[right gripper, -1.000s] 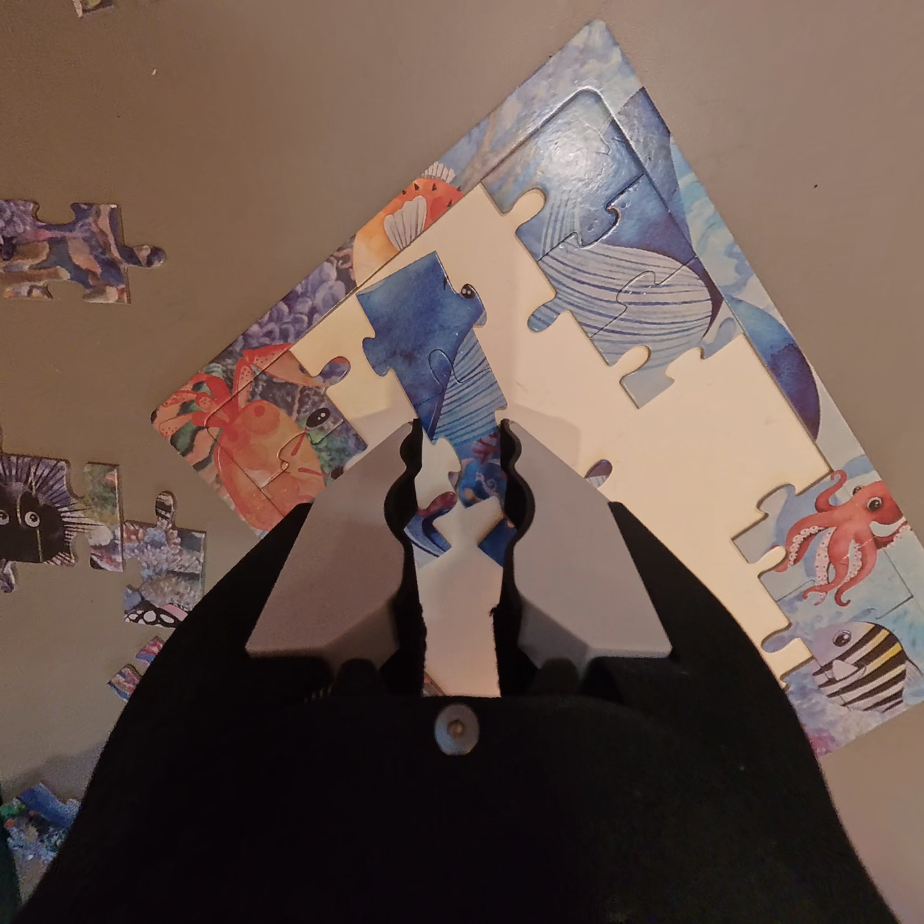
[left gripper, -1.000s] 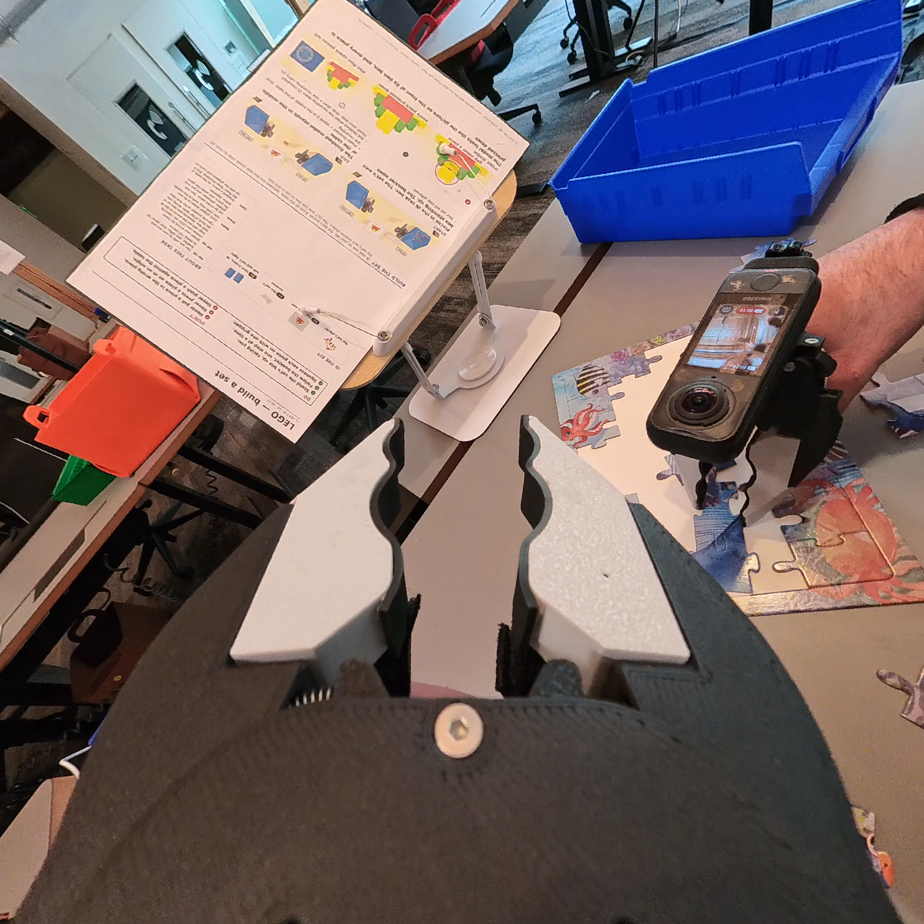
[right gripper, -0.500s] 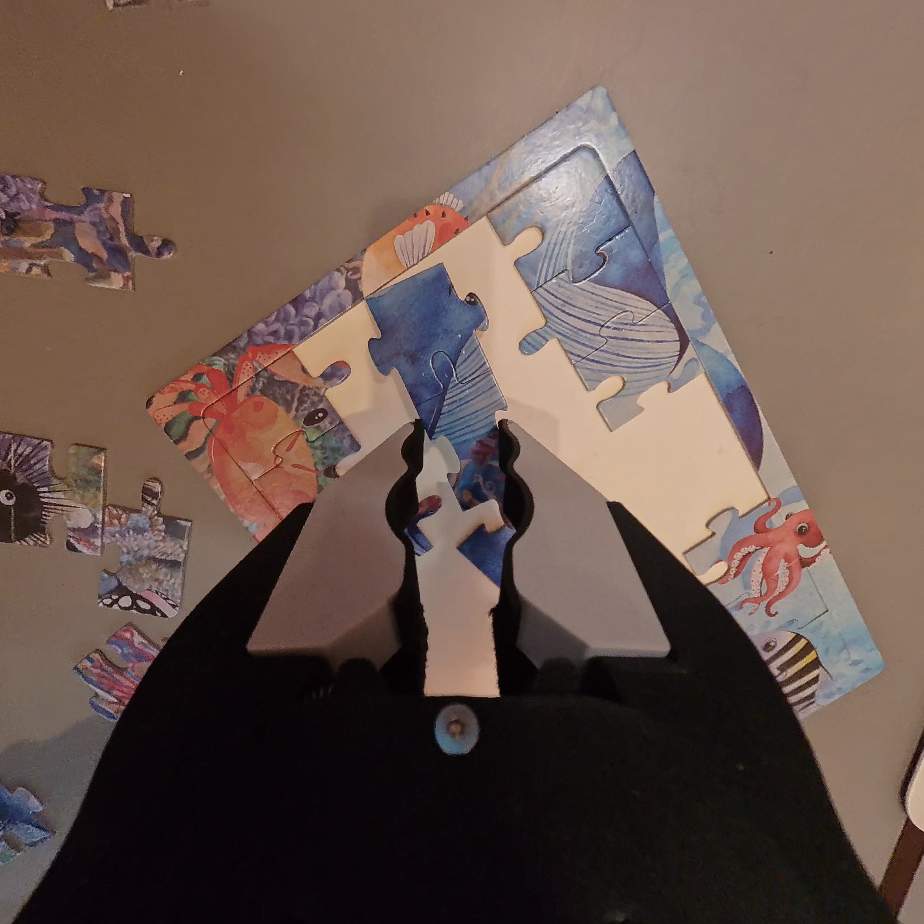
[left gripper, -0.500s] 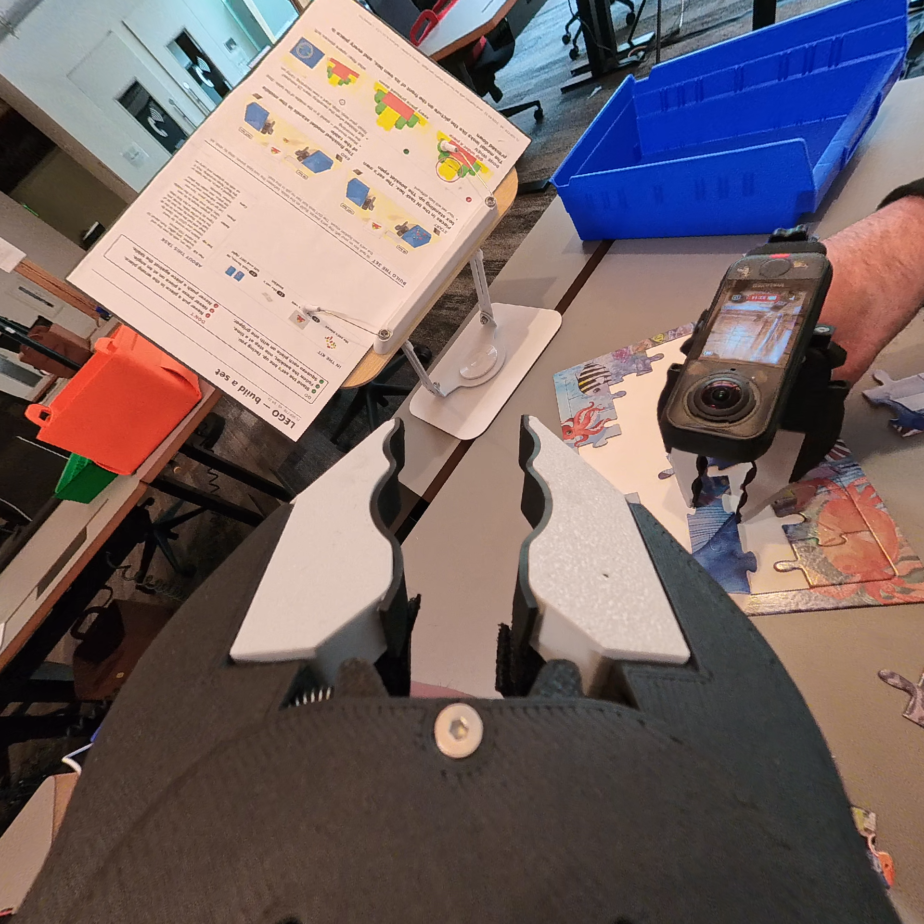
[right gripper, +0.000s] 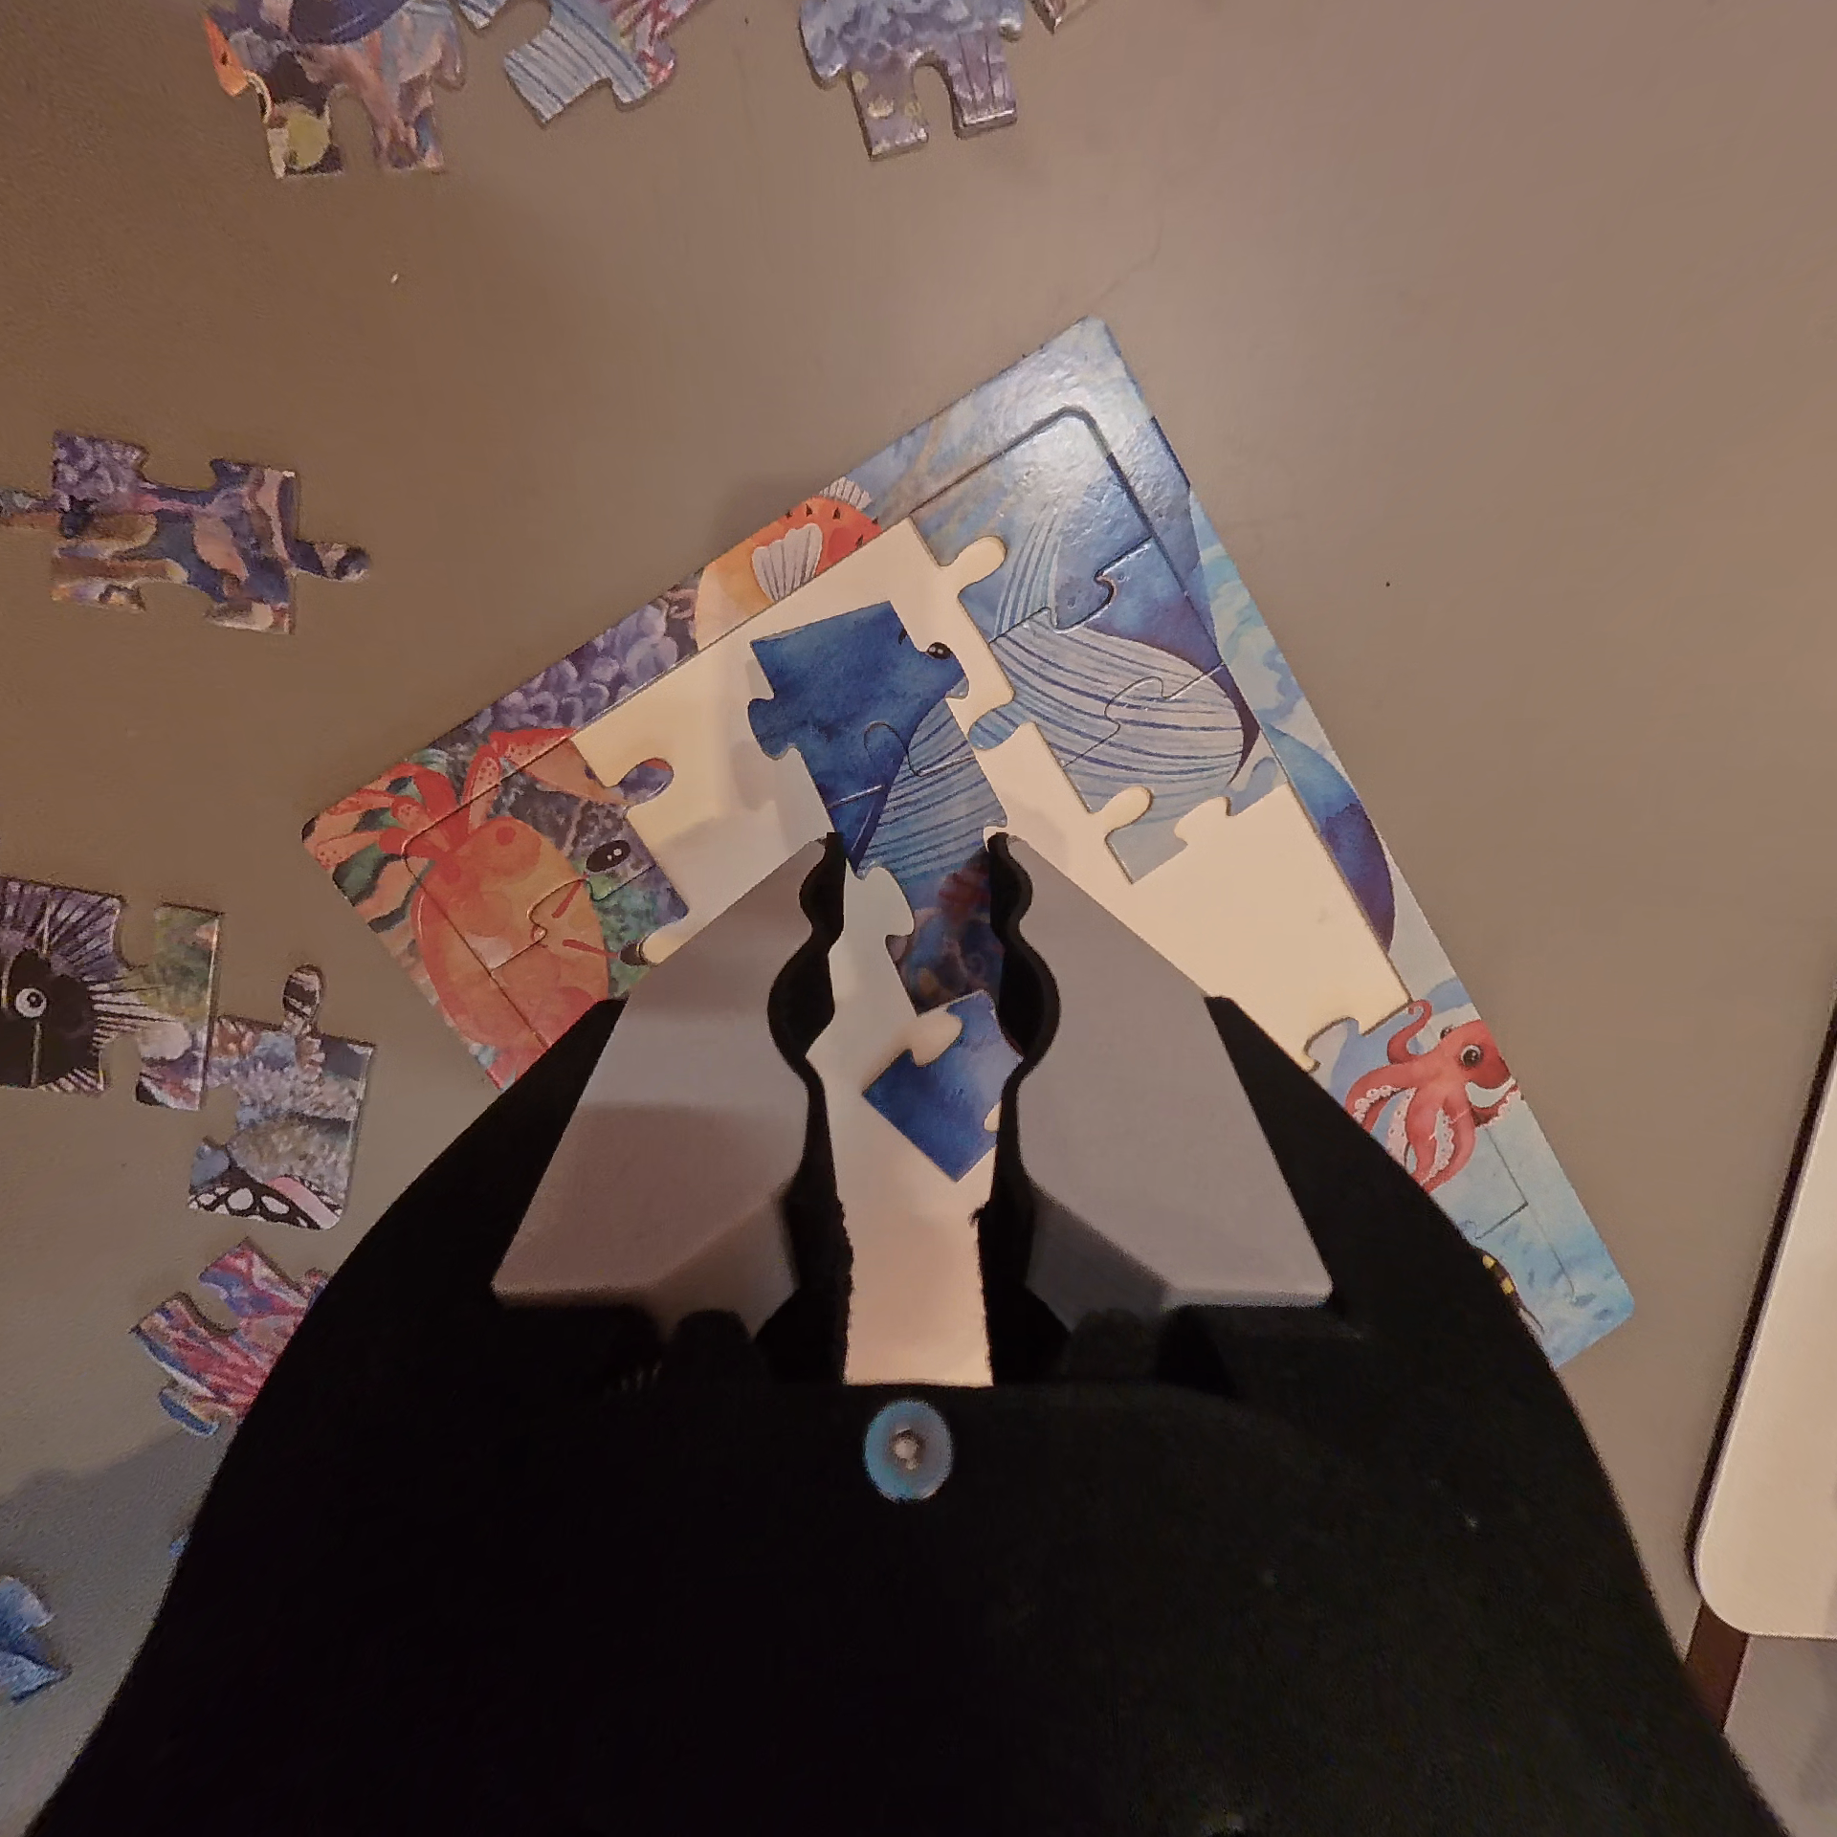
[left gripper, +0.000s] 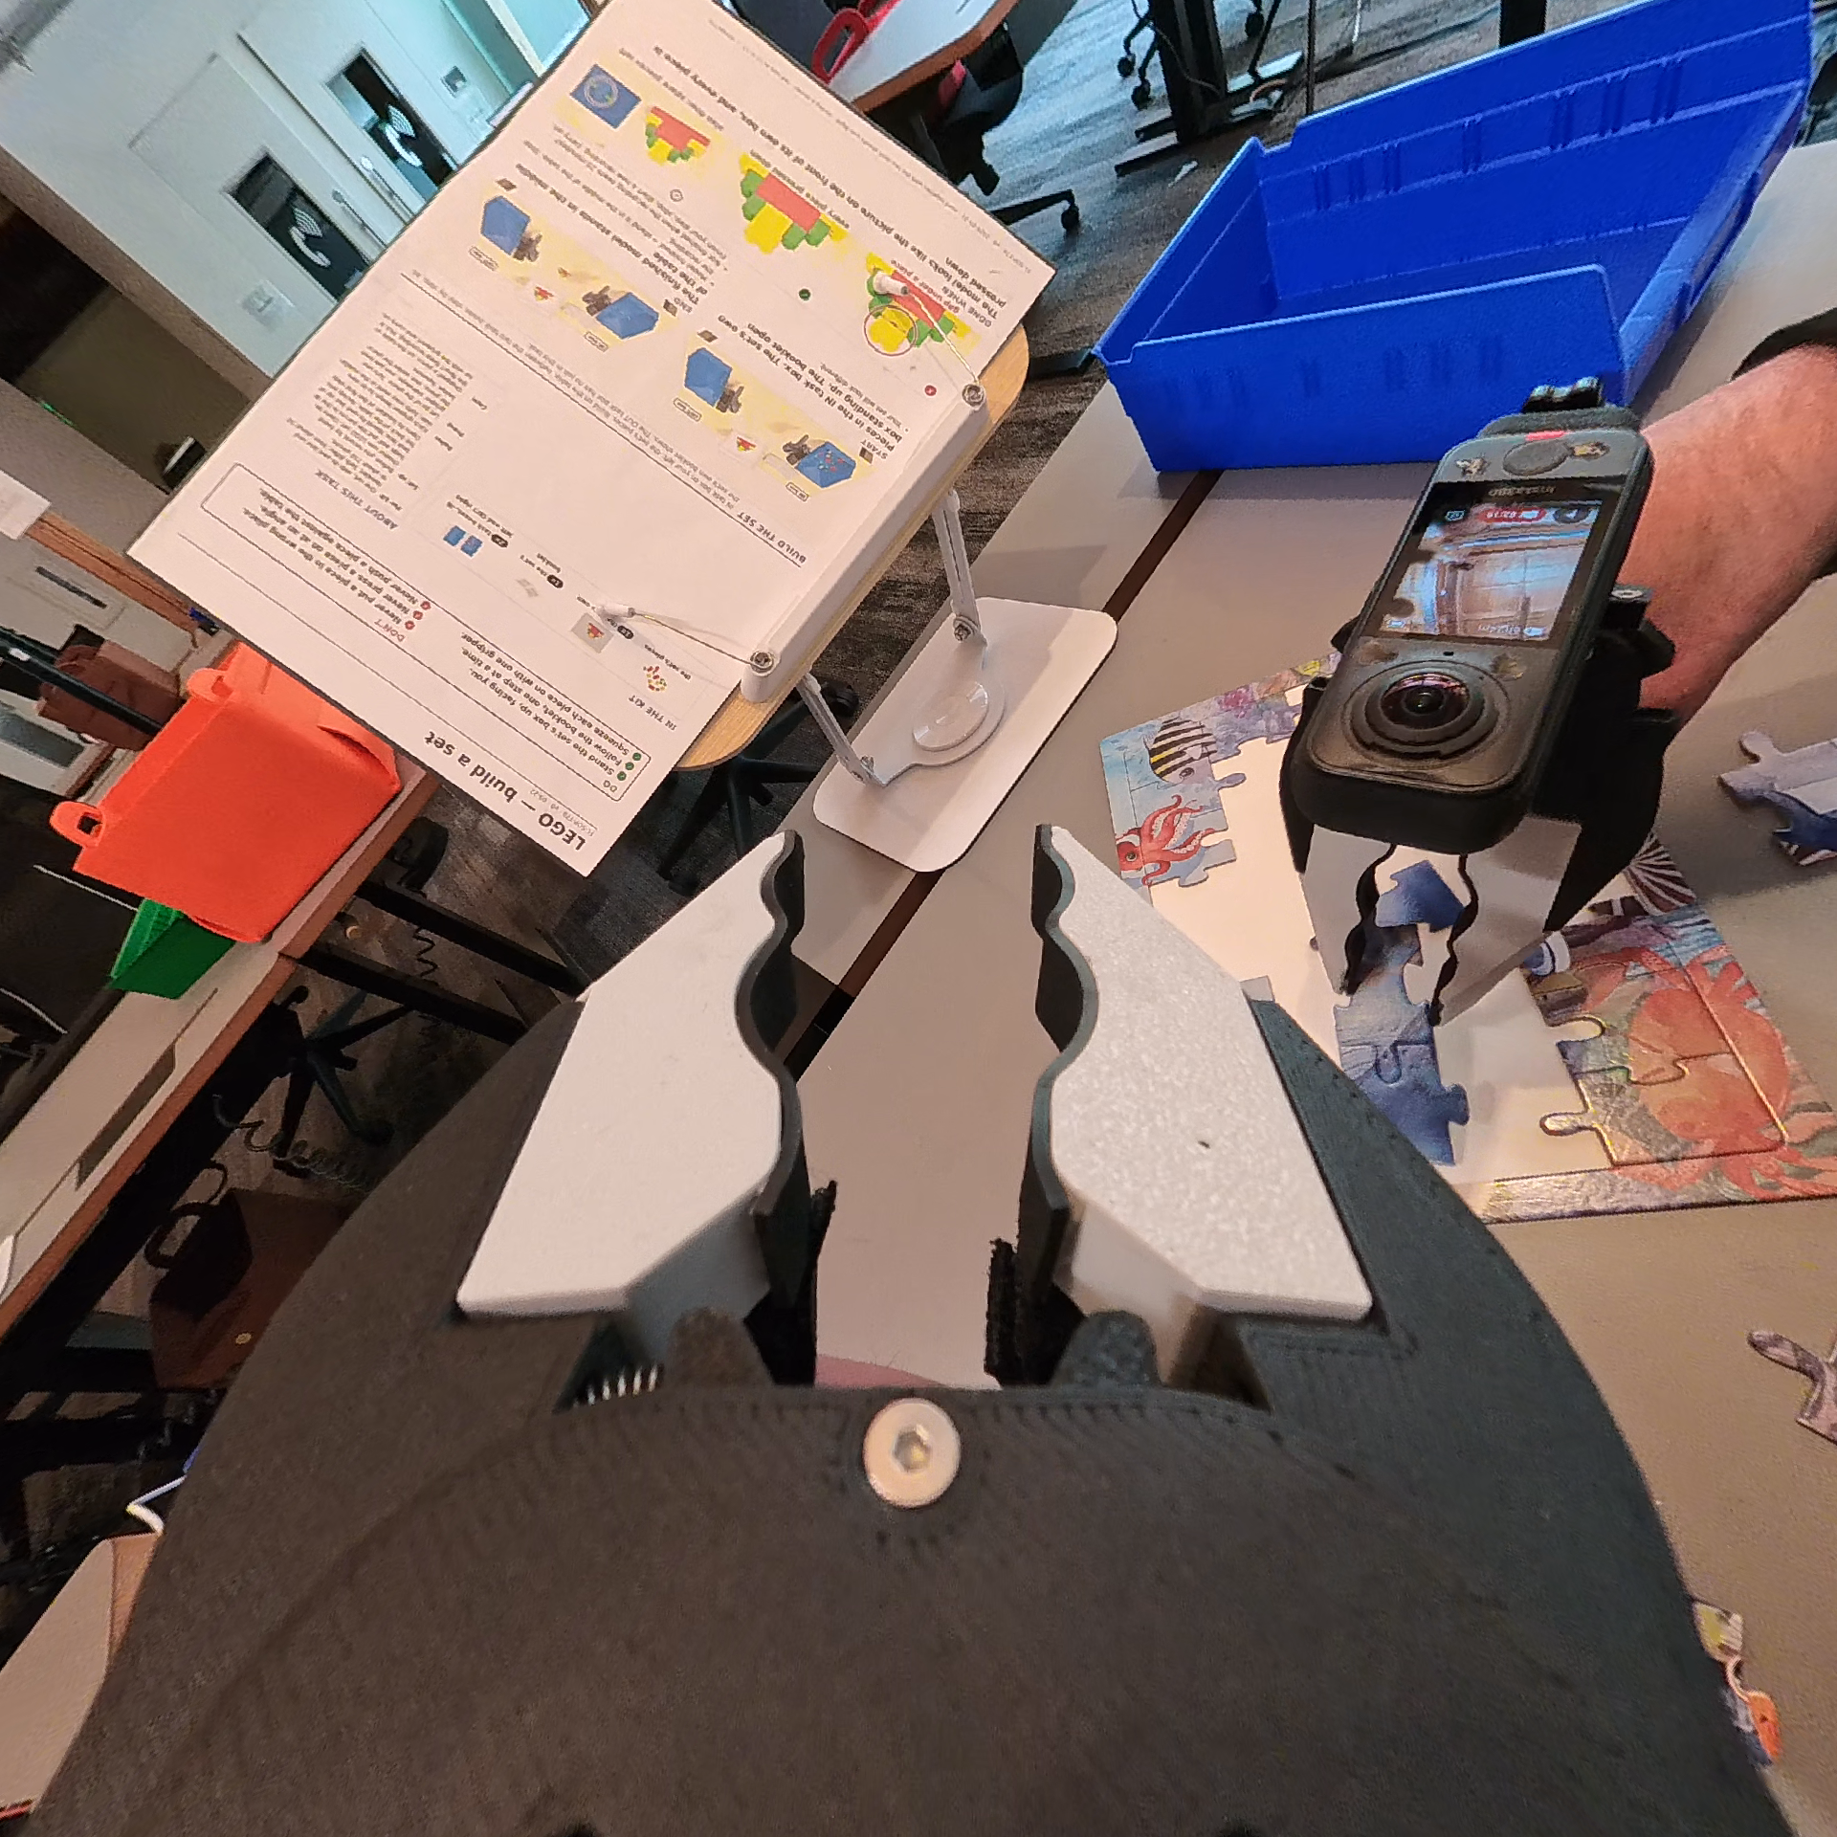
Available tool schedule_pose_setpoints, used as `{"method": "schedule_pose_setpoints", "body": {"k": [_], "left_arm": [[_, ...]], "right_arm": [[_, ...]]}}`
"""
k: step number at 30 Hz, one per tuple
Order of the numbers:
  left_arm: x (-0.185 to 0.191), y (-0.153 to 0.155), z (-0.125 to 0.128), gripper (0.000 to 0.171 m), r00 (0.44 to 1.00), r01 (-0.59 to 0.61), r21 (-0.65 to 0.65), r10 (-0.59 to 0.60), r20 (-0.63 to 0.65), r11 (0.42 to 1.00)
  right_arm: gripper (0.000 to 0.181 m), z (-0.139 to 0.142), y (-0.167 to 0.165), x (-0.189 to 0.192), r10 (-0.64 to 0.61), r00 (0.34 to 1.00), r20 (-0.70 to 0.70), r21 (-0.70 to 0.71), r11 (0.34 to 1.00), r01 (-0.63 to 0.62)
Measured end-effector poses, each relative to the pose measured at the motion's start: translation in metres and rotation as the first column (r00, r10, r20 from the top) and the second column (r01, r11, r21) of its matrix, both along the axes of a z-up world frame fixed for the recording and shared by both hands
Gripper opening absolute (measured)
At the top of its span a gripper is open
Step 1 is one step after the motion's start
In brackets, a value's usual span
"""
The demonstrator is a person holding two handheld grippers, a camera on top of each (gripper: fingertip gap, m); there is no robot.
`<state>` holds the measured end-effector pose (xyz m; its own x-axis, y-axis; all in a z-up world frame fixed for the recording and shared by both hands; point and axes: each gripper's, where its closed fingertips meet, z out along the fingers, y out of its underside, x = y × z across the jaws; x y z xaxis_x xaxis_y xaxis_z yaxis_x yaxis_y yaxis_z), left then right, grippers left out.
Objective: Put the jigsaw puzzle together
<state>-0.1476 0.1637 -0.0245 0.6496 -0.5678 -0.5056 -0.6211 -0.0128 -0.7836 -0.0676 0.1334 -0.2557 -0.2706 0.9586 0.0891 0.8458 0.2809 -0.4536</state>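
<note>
The right tongs (right gripper: 910, 845) have risen from the rectangular cardboard puzzle tray with the sea picture (right gripper: 1143, 398): one second ago their tips were low over the cream floor of the tray, and now the tray looks smaller and farther below them. Between the two grey fingers there is a blue jigsaw piece with a notch (right gripper: 944, 1084). It touches the inner side of one finger, but the jaws stand a little apart, and I cannot tell if they really press it. In the left wrist view this same piece (left gripper: 1417, 895) hangs above the tray, so I judge that it was lifted, not put in place.

The joined blue whale pieces (right gripper: 875, 736) lie loose and turned on the bare tray floor, near the fitted whale part (right gripper: 1113, 696). The orange crab corner (right gripper: 497, 895) is already fitted. Many loose pieces, like the black spiky fish piece (right gripper: 60, 984), wait on the grey bench (right gripper: 1392, 199).

The left tongs (left gripper: 915, 865) hold nothing; their jaws are open, in the air beside the tray, as before.

The puzzle is perhaps half done; this piece probably needs a new try.
</note>
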Motion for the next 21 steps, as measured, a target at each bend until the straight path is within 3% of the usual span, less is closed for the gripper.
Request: {"method": "schedule_pose_setpoints", "body": {"k": [4, 5, 10, 16, 21], "left_arm": [[0.0, 0.0, 0.0, 0.044, 1.0, -0.001, 0.001, 0.001, 0.001, 1.0], [-0.001, 0.0, 0.0, 0.044, 1.0, -0.002, 0.0, 0.002, 0.001, 1.0], [0.0, 0.0, -0.001, 0.045, 1.0, -0.002, -0.002, 0.002, -0.002, 1.0], [0.0, 0.001, -0.001, 0.045, 1.0, -0.002, -0.003, 0.002, -0.006, 1.0], [0.003, 0.0, -0.002, 0.045, 1.0, 0.002, -0.004, -0.002, -0.014, 1.0]], "right_arm": [[0.026, 0.008, -0.003, -0.009, 0.004, 0.998, -0.056, -0.027, 1.0, -0.005], [0.001, 0.011, -0.004, -0.011, 0.016, 0.997, -0.079, -0.036, 0.999, -0.019], [0.001, 0.013, -0.002, -0.014, -0.005, 0.994, -0.105, -0.074, 0.997, -0.003], [0.042, -0.002, 0.012, -0.005, -0.068, 0.996, -0.05, -0.035, 0.997, 0.067], [0.049, -0.011, 0.008, -0.011, -0.031, 0.999, -0.03, -0.015, 0.999, 0.03]]}}
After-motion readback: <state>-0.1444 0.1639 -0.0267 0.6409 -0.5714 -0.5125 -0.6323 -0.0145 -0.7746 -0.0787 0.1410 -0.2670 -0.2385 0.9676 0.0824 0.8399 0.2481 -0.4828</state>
